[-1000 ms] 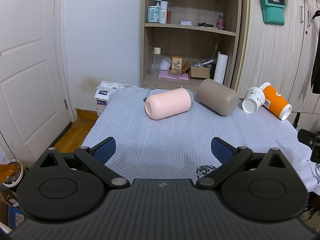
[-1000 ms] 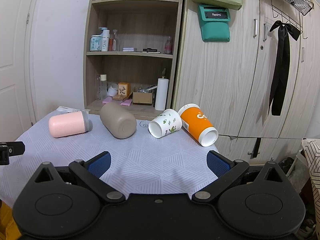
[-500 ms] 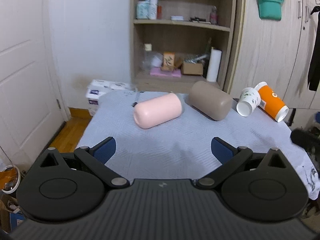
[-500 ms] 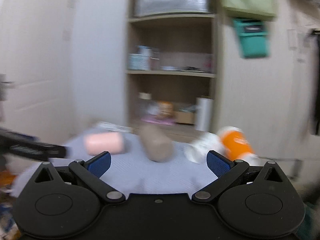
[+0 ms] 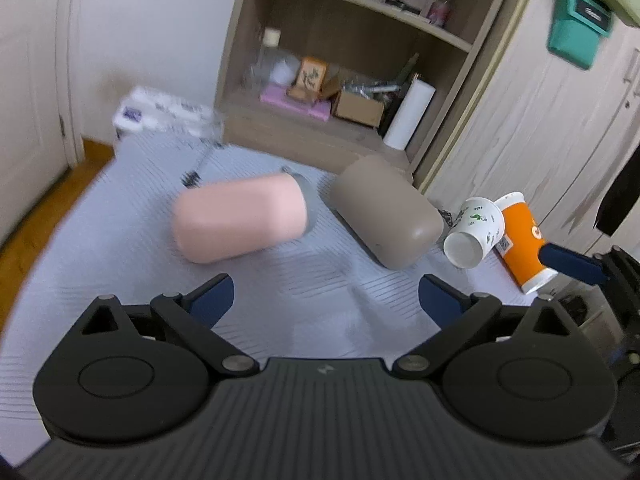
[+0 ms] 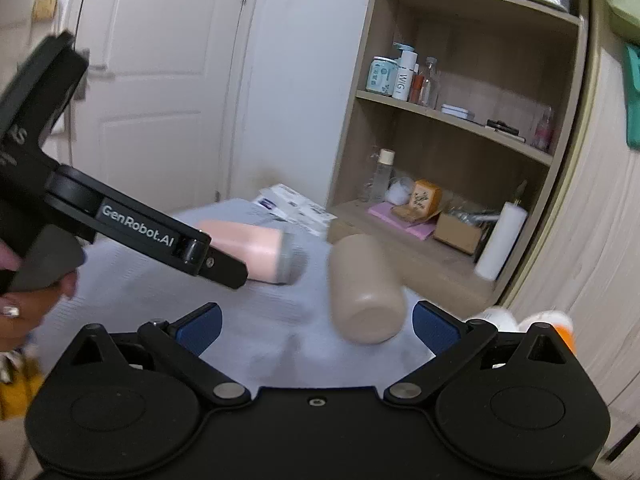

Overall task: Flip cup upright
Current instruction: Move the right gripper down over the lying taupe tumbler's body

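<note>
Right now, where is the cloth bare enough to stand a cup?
Bare: the near cloth in front of the pink cup and tan cup. Crowded: far right, where white cup and orange cup lie together.

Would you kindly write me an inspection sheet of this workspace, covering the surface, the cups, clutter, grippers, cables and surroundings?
Surface: table under a pale patterned cloth.
Job's things: four cups, all on their sides: pink cup, taupe cup, white printed paper cup, orange paper cup; the two paper cups lie against each other.
Clutter: nothing seen besides the cups.
Grippers: left gripper open, empty, above the cloth short of the pink and taupe cups; right gripper open, empty, facing the taupe cup.
Cables: nothing seen.
Surroundings: wooden shelf unit with bottles, boxes and a paper roll; white door; wood-grain wardrobe.
</note>
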The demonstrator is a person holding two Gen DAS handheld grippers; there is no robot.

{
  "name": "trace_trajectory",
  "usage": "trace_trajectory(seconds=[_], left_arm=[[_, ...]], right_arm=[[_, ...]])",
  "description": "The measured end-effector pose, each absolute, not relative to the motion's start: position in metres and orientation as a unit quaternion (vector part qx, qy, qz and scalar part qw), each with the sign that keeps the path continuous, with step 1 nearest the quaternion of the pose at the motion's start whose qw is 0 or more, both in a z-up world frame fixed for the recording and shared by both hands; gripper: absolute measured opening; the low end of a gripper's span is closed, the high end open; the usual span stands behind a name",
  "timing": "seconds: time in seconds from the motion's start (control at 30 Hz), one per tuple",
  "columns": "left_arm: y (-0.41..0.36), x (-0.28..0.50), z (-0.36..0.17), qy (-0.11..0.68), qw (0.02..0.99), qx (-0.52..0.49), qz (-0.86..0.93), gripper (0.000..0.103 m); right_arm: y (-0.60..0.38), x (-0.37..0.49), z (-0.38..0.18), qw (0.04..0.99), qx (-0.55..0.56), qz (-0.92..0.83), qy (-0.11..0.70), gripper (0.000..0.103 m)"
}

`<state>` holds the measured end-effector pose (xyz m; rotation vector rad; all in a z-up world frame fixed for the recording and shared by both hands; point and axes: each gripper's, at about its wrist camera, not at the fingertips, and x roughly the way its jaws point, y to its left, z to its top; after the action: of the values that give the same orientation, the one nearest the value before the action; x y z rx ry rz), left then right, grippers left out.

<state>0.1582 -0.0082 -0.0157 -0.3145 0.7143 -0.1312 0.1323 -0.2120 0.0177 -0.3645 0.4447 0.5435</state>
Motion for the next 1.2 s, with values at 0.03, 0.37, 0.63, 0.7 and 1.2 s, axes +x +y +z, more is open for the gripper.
trace_trajectory(seconds=[0.03, 0.37, 0.63, 0.7, 1.2], left_arm=[[-0.009, 0.164, -0.019, 0.352, 0.919, -0.164, -0.071, 0.100], [-0.018, 0.206, -0.046, 0.362, 0.896, -0.241, -0.088, 0.099], [-0.019, 0.218, -0.051, 0.331, 0.903, -0.261, -0.083, 0.097], [-0.020, 0.217, -0.050, 0.324, 0.907, -0.256, -0.086, 0.097], [-0.016, 0.231, -0.066, 0.343, 0.882, -0.293, -0.135, 0.095]], right_arm=[[-0.212, 0.137, 0.018, 0.925, -0.187, 0.258, 0.208, 0.103], [-0.195, 0.190, -0.011, 0.899, -0.251, 0.283, 0.219, 0.103], [-0.185, 0.231, -0.034, 0.893, -0.269, 0.249, 0.261, 0.099], [-0.188, 0.238, -0.033, 0.897, -0.239, 0.260, 0.267, 0.099], [-0.190, 0.258, -0.037, 0.890, -0.190, 0.249, 0.331, 0.081]])
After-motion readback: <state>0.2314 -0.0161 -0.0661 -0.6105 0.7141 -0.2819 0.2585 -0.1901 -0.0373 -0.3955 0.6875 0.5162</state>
